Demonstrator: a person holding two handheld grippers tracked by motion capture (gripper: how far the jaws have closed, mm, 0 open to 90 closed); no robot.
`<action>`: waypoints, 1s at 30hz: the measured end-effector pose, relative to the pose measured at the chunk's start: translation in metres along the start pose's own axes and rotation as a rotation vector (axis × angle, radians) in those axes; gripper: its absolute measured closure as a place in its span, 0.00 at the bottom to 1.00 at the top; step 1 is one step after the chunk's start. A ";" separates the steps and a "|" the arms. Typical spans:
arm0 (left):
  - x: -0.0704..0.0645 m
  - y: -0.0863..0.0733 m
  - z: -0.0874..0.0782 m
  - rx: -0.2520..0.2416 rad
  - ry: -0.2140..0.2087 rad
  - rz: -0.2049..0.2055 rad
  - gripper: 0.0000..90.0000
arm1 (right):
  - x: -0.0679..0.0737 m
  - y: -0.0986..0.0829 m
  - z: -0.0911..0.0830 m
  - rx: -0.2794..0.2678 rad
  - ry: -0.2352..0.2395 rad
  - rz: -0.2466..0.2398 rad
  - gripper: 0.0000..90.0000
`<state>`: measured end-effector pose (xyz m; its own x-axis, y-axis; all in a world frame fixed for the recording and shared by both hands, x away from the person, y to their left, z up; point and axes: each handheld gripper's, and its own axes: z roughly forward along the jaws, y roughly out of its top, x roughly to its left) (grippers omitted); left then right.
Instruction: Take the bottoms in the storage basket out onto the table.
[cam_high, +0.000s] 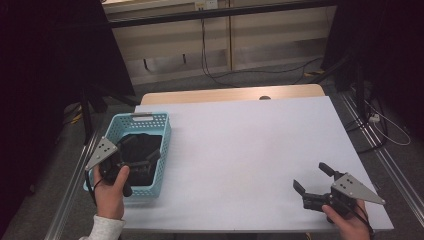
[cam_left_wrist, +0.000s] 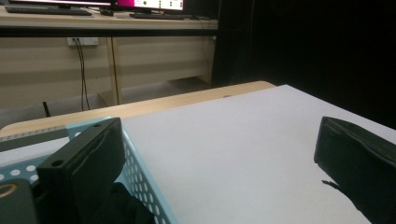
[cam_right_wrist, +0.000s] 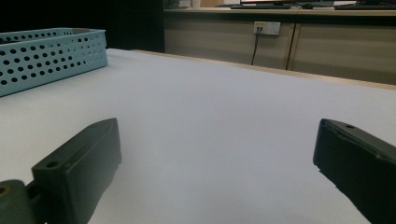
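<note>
Toward the lower left of the high view, the left gripper hangs over the pale blue basket, its jaws spread wide and pointing into the basket's open top, where a dark bundle lies. It looks like black cloth, though the frames are too dim to say for sure. The jaws hold nothing; they stand apart above or at the bundle, and I cannot tell whether they touch it. That spread suits a reach into the basket, so I judge the step in hand to be taking hold of the dark bundle. From the left gripper view, one jaw rises at the lower left over the perforated basket wall, the other at the far right over the bare white table, so the gripper straddles the basket's near rim.

At the lower right of the high view, the right gripper rests low near the table's front edge, well apart from the basket, jaws likewise wide open and empty. Its own view looks across the white table to the basket at the upper left. It seems parked there to keep the middle of the table free, perhaps as a spot for laying the bundle down.
</note>
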<state>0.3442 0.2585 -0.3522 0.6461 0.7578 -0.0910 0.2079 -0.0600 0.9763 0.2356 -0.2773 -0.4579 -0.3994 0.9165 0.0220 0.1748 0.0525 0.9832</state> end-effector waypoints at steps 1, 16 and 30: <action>0.000 0.000 0.000 0.000 0.000 0.000 0.02 | 0.000 0.000 0.000 0.001 0.001 0.001 0.00; 0.025 0.016 0.007 0.026 0.040 0.008 0.02 | 0.001 0.000 0.000 0.001 0.006 -0.001 0.00; 0.041 0.010 0.028 0.077 0.086 -0.016 0.03 | 0.000 0.000 -0.001 0.001 0.008 0.000 0.00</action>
<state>0.3934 0.2712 -0.3514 0.5774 0.8120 -0.0857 0.2758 -0.0952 0.9565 0.2350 -0.2778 -0.4573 -0.4064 0.9134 0.0232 0.1753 0.0530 0.9831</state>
